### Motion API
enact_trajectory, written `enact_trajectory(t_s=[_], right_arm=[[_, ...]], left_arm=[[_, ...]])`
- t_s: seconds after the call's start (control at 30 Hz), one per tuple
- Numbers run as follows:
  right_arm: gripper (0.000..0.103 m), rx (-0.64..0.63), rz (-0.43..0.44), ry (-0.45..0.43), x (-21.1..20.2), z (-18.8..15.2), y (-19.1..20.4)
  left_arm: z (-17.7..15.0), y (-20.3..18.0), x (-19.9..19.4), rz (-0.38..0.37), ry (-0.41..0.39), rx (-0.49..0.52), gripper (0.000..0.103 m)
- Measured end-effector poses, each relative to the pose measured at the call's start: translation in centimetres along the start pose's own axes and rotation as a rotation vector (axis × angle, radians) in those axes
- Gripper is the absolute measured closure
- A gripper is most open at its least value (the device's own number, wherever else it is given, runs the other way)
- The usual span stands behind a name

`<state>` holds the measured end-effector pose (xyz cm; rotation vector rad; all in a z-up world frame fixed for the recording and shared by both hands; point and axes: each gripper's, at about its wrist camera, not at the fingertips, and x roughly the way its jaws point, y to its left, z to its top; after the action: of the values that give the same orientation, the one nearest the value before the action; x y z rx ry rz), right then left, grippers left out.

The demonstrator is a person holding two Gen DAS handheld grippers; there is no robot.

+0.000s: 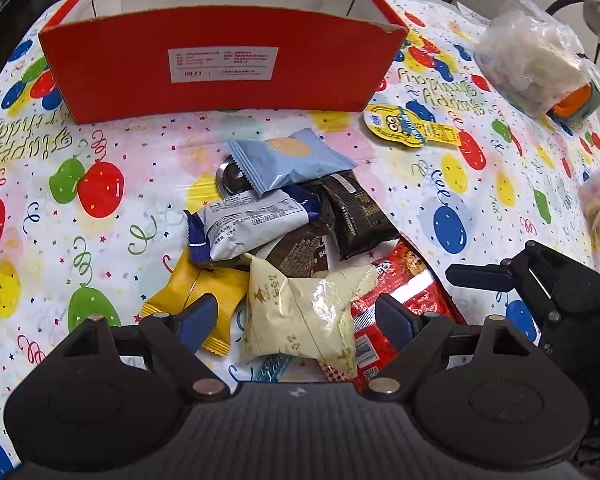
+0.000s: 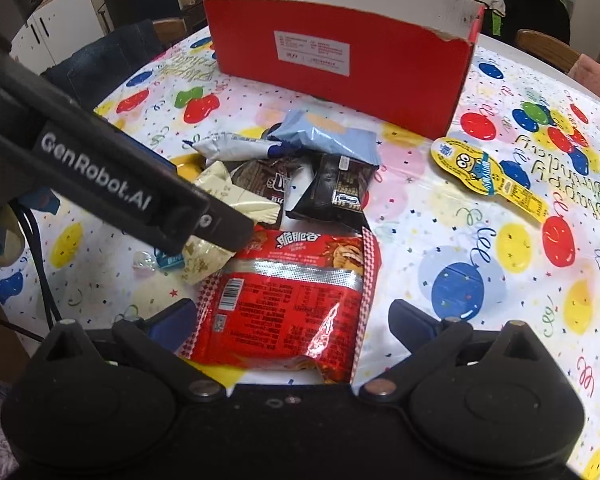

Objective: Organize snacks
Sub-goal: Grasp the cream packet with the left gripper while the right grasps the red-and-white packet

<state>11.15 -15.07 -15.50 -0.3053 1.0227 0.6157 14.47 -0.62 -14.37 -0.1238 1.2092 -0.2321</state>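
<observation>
Bare tablecloth [image 1: 112,240] left of snack pile [image 1: 292,216] | red box [image 1: 220,64] walls off far side

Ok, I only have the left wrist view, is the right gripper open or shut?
Observer: Open. The right gripper has a finger either side of the red pack.
Operator: Is that pack free?
Observer: Its near half lies bare on the cloth; the left gripper hides its far corner.
Operator: Anything past the table edge?
Observer: Denim, beyond the box's left end.
</observation>
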Motion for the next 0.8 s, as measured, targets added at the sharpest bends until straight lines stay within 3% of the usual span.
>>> enact_trajectory(t_s=[0.23, 0.33, 0.4, 0.8], right_arm=[[0.002, -0.024, -0.023, 0.021, 1.3, -0.1, 0.2], [0.002, -0.030, -0.026, 0.019, 1.5, -0.1, 0.3], [0.005, -0.031, -0.023, 0.017, 1.6, -0.1, 0.3], [0.023, -0.019, -0.012, -0.014, 1.0, -0.6, 0.3]], left_arm=[[0.0, -0.6, 0.5, 0.000, 0.017, 0.023, 0.021], [0.1, -0.6, 0.8, 0.008, 0.025, 0.020, 0.030], [0.0, -0.4, 1.0, 0.009, 0.036, 0.009, 0.042], [-0.6, 0.2, 0.5, 0.023, 0.021, -0.043, 0.048]])
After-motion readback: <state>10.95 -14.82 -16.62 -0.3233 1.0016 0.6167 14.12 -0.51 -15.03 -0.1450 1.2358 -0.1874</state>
